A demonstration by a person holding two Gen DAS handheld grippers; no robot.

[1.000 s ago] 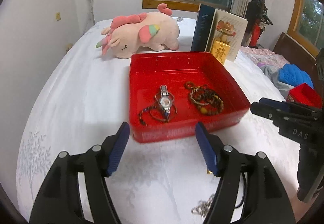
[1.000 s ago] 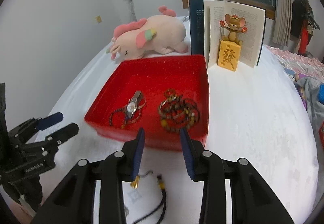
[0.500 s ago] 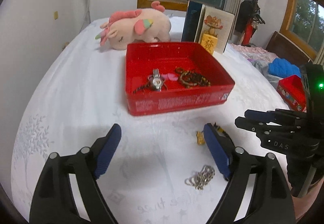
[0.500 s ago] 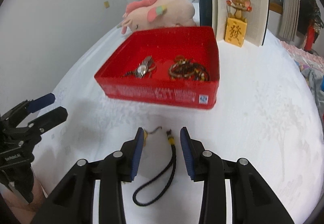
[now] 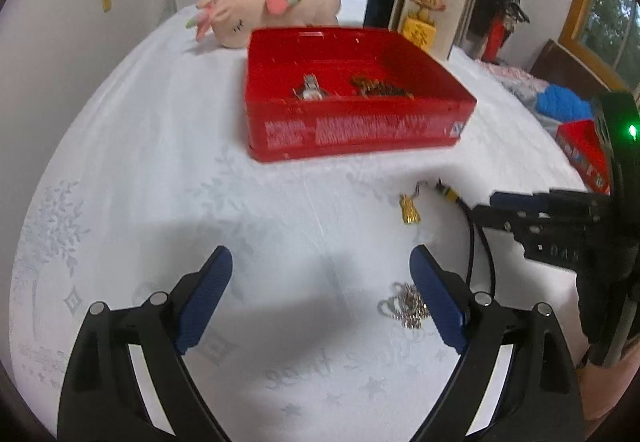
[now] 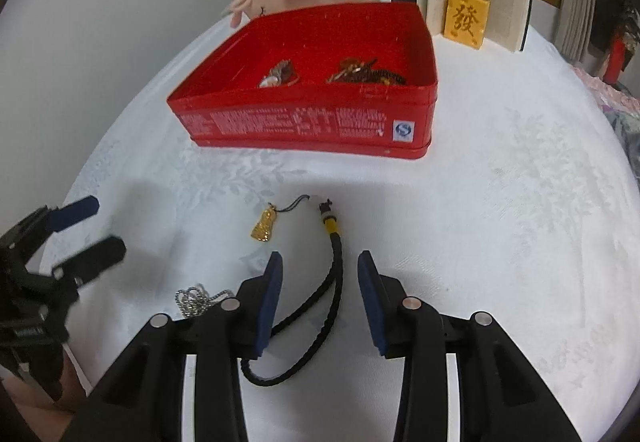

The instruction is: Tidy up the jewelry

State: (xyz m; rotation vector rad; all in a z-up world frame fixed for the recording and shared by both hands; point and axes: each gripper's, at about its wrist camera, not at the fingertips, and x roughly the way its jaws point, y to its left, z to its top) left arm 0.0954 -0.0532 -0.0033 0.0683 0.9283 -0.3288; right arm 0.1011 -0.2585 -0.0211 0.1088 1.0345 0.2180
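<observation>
The left gripper [image 5: 318,298] has been opening and hangs empty; the right gripper [image 6: 320,306], part-open, is straddling the cord [image 6: 334,274], likely next for the tin [image 6: 304,126].

Watch [image 5: 310,92] and beaded bracelets [image 5: 380,89] half hidden behind the near wall of the red tin [image 5: 352,130]; print on that wall too blurred to read. Silver chain [image 6: 196,298] partly covered by the right gripper [image 6: 320,282] in its own view, and black cord [image 6: 320,302] running under the gripper body, lower loop only partly shown. Left gripper [image 6: 86,226] smeared with blur and cut off at the left edge in the right wrist view.
</observation>
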